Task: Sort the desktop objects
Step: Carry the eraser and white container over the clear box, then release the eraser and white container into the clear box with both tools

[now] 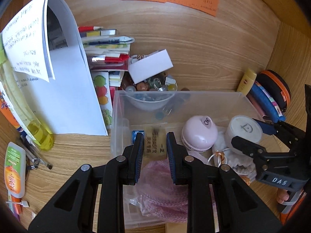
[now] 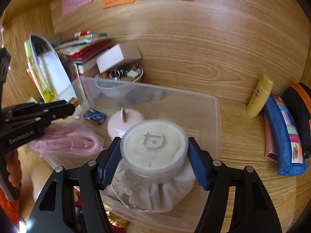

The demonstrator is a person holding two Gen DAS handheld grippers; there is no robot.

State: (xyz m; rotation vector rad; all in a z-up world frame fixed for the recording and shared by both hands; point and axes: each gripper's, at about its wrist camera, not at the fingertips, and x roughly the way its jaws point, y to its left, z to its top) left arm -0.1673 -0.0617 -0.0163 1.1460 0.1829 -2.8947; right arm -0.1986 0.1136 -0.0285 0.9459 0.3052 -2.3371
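Note:
My left gripper [image 1: 155, 138] is shut on a small tan block [image 1: 155, 145] with printed characters, held over the clear plastic bin [image 1: 175, 93]. In the bin lie a pink round case [image 1: 198, 134], a small blue box [image 1: 136, 135], a pink mesh bag [image 1: 161, 186] and a white drawstring pouch [image 1: 239, 161]. My right gripper [image 2: 154, 142] is shut on a round clear-lidded container [image 2: 154, 145] with a cream pad inside, above the pouch [image 2: 155, 192] in the bin [image 2: 217, 116]. The left gripper [image 2: 71, 106] shows at the left edge of the right wrist view, and the right gripper [image 1: 247, 134] at the right edge of the left wrist view.
White papers [image 1: 64, 89] and a yellow bottle [image 1: 38, 134] stand left of the bin. Behind it are stacked stationery [image 1: 107, 54], a white card box [image 1: 150, 66] and a bowl of beads [image 1: 153, 86]. Right of it lie a yellow tube [image 2: 259, 96], a blue pencil case [image 2: 283, 137] and a black-orange case [image 2: 299, 104].

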